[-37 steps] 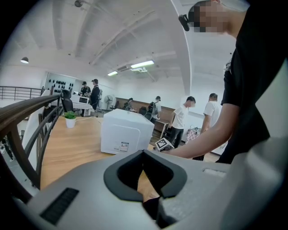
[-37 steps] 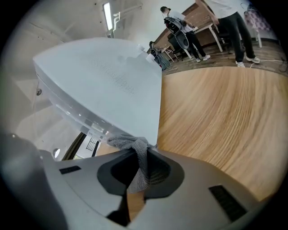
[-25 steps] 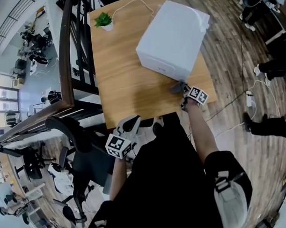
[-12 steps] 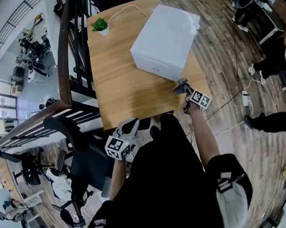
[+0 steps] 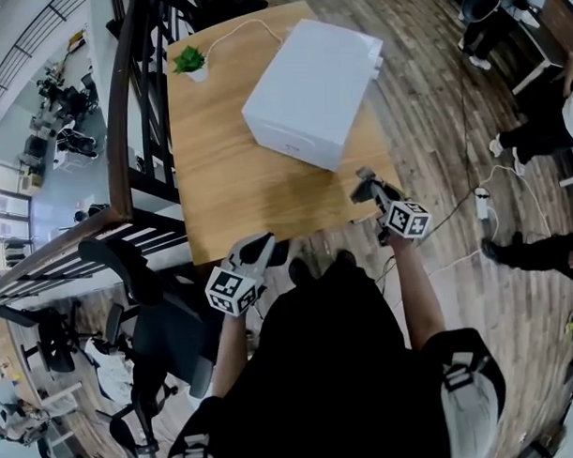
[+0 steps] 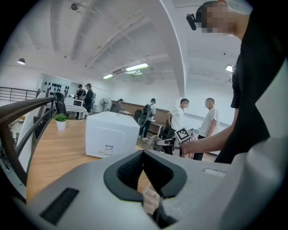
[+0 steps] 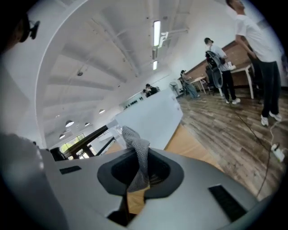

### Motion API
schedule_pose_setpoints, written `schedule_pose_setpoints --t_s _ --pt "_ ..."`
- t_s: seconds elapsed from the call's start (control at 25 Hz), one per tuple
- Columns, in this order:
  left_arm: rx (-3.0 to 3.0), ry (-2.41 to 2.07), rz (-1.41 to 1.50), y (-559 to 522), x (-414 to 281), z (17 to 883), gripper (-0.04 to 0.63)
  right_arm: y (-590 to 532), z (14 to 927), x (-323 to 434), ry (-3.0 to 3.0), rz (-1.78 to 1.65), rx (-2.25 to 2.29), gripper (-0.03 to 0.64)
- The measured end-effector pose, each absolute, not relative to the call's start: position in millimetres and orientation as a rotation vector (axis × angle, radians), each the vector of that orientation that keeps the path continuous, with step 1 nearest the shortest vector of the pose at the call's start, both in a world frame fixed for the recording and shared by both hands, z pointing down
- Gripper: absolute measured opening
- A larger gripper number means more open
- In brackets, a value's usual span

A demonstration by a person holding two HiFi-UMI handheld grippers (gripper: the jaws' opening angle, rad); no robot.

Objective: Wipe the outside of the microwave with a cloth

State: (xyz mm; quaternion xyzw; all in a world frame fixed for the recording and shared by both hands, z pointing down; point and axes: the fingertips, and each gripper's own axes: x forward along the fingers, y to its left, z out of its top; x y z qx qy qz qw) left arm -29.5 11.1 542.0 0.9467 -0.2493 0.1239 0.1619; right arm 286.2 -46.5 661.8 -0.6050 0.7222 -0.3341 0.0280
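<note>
Head view puts the microwave (image 5: pixel 309 82) up-left of my right tool (image 5: pixel 370 192), pinching the cloth (image 7: pixel 140 155), nearer it than my left tool (image 5: pixel 256 250), pressed together empty.

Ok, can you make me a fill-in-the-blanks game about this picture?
The right gripper is shut on a grey ____.
The white microwave sits on a wooden ____.
The little potted plant has ____ leaves.
Missing words: cloth, table, green.
</note>
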Motion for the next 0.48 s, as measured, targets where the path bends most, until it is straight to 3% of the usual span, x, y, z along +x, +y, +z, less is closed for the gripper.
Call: schedule_pose_setpoints --t_s 0.48 --pt "2.745 -0.673 0.348 24.4 74.8 523.1 -0.005 -14.3 545.4 279.3 2.953 -0.418 -1.659 0.027"
